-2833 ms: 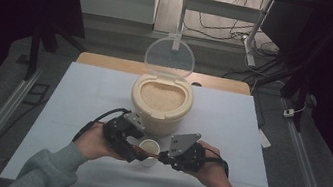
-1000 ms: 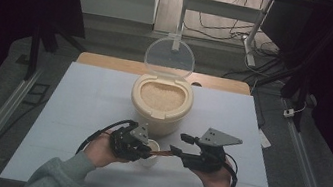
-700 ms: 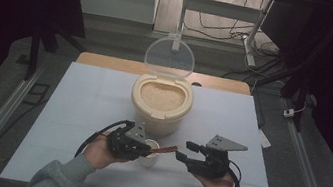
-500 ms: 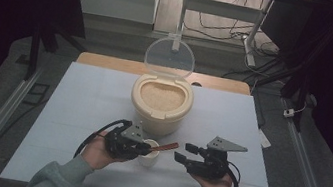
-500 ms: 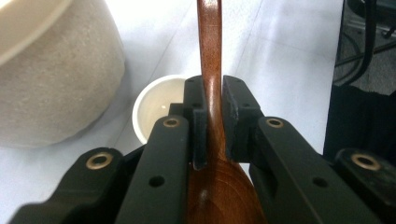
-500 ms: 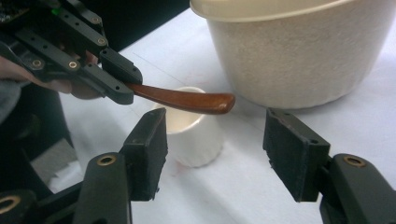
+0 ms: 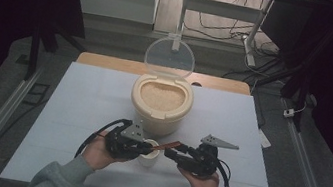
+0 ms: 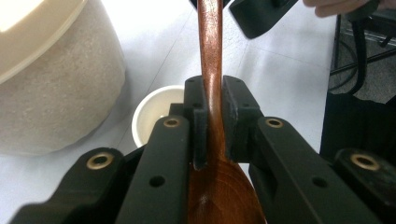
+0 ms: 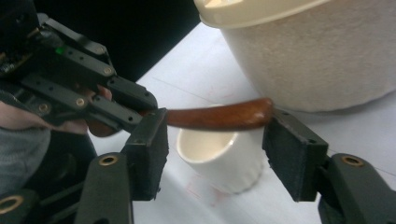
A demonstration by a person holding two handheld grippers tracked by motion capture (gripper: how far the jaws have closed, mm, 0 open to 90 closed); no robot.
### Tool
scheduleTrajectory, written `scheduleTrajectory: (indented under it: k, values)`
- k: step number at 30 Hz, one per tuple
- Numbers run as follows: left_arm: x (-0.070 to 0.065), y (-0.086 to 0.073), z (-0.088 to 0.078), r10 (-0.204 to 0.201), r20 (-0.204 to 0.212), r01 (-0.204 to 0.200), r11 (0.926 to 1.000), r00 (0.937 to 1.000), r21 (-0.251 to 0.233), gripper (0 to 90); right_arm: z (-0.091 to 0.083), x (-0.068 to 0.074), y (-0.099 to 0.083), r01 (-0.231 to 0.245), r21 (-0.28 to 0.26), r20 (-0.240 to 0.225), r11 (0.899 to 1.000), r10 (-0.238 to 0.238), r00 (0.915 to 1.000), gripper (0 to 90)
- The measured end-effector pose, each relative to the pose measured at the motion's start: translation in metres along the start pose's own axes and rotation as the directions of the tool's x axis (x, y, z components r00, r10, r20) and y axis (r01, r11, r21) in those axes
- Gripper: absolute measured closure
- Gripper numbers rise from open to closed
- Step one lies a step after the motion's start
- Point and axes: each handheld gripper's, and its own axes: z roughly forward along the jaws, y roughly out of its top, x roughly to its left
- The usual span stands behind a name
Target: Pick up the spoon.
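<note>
A wooden spoon (image 8: 211,74) is held clenched at its neck by the left tool (image 7: 132,141), above a small white cup (image 9: 219,154) on the table (image 7: 76,109), just near of the rice-filled container (image 7: 161,104) with its lid raised. The right tool (image 7: 176,154), which a second ago was raised and further right, is now lowered with its jaws released and spread about the handle's tip, not clamped. A handover of the spoon to the right tool is judged to be under way.

Rice container (image 7: 161,107) blocks 12 o'clock; small cup (image 7: 149,153) stands between tools; worktop (image 7: 76,109) open at 9 and 3 o'clock.
</note>
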Motion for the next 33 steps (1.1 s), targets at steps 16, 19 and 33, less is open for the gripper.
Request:
scheduleTrajectory:
  k: [16,19,33]
  values:
    - [-0.0023,0.0042,0.0006,0.006,-0.010,-0.005,0.9999,0.9999,0.010,80.4,0.0047,0.0007,0.0026,-0.115,-0.114,-0.098,0.987,0.104,0.9898,66.5]
    - [-0.0027,0.0048,0.0000,0.007,-0.013,-0.007,0.9999,0.9999,0.008,80.5,0.0043,0.0004,0.0024,-0.130,-0.135,-0.117,0.982,0.114,0.9866,69.3]
    - [-0.0071,0.0075,0.0019,0.031,-0.022,-0.031,0.9994,0.9993,0.015,80.6,0.0010,0.0042,0.0027,-0.118,-0.202,-0.210,0.972,0.075,0.9749,82.4]
